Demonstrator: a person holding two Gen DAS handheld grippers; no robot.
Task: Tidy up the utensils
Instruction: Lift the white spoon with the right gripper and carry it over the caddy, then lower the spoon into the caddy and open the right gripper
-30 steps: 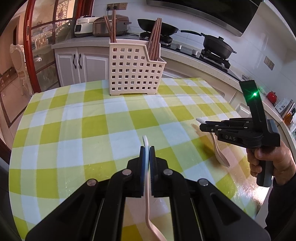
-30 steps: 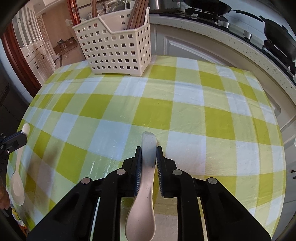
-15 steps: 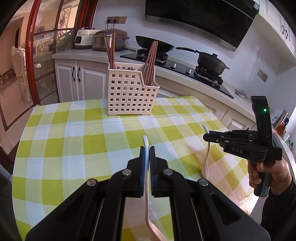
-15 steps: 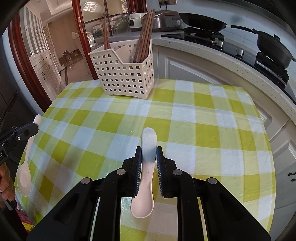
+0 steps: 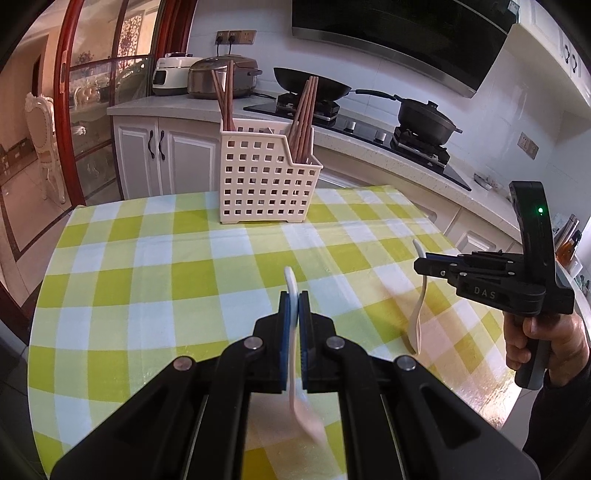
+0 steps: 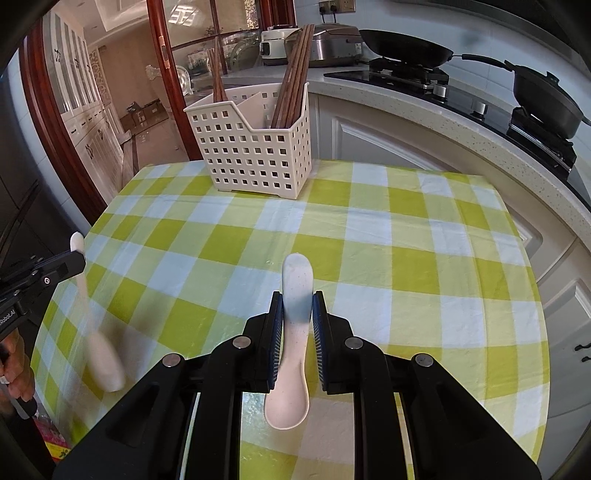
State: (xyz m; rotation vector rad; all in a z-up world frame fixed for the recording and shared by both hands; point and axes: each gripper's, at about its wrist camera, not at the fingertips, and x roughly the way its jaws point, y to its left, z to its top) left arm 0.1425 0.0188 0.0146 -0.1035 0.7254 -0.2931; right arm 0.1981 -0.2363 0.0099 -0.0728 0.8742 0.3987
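1. The left gripper (image 5: 294, 295) clamps the handle of one pale plastic soup spoon (image 5: 304, 413), handle tip up, bowl hanging low in the frame.
2. The right gripper (image 6: 297, 297) pinches a second pale spoon (image 6: 291, 369) the same way (two spoons, two grippers).
3. Both hover over the green-and-white checked tablecloth (image 6: 406, 240).
4. One cream perforated plastic basket (image 5: 264, 177) stands upper centre, holding two bunches of upright brown chopsticks (image 5: 304, 114).
5. Behind: kitchen counter, stove with two black pans.

White-tiled wall (image 5: 255, 22), white cabinets (image 5: 162, 162), speckled counter (image 6: 480, 122), red-framed glass door (image 5: 88, 110), daylight.
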